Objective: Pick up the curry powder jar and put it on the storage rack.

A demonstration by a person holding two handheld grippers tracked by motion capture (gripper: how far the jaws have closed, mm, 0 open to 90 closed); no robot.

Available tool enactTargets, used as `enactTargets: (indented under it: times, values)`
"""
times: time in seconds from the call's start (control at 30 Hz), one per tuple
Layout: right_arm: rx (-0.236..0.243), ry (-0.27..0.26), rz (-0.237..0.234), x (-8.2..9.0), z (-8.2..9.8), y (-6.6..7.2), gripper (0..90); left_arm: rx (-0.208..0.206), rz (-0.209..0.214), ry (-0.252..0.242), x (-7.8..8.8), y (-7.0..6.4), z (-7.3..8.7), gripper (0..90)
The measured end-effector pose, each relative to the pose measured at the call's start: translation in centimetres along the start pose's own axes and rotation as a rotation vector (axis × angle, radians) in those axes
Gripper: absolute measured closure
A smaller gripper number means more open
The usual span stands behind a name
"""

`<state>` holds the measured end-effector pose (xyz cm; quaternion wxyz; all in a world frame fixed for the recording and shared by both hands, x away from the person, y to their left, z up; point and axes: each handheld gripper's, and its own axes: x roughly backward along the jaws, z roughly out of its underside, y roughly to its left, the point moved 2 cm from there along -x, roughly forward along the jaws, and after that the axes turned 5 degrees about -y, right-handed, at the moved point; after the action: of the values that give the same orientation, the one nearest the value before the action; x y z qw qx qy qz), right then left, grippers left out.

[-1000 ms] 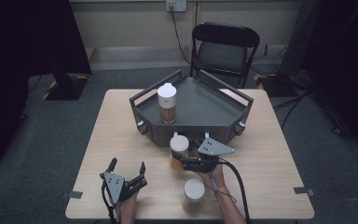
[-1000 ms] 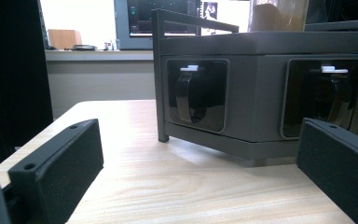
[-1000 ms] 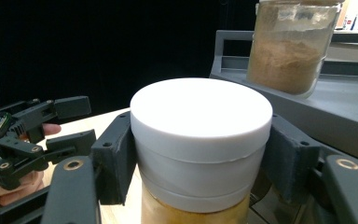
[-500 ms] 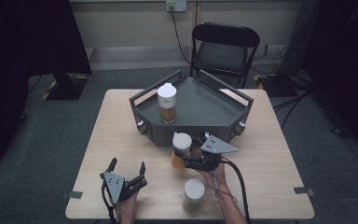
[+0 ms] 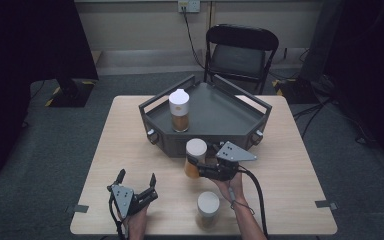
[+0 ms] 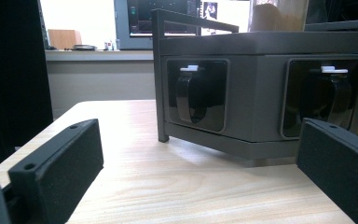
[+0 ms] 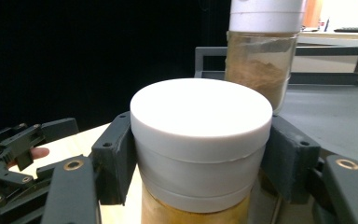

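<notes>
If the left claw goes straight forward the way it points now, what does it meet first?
Probably the front wall of the dark grey tray; the left claw stands open, and bare table lies between.

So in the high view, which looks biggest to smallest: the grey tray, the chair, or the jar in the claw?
1. Grey tray
2. Chair, though it sits farther from the camera, so this is unsure
3. Jar held in the right claw, clearly smallest

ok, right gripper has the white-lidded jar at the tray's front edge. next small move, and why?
Probably carry it forward over the rim and set it down beside the spice bottle. The right gripper is clamped on the jar just below its lid, lifted level with the grey tray wall, with bare tray floor right of the bottle. The left gripper sits open, clear.
</notes>
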<state>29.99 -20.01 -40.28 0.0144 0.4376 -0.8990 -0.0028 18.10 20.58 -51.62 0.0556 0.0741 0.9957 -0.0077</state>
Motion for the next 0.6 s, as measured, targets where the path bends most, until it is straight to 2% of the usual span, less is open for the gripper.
enactTargets:
  times: [0.17, 0.6]
  values:
    - [0.003, 0.012, 0.026, 0.1, -0.7, 0.4, 33.4, 0.000, 0.000, 0.000, 0.0, 0.0, 0.0, 0.3]
    - [0.014, 0.005, 0.046, 0.0, -2.2, 1.1, 33.4, 0.001, 0.000, 0.000, 0.0, 0.0, 0.0, 0.3]
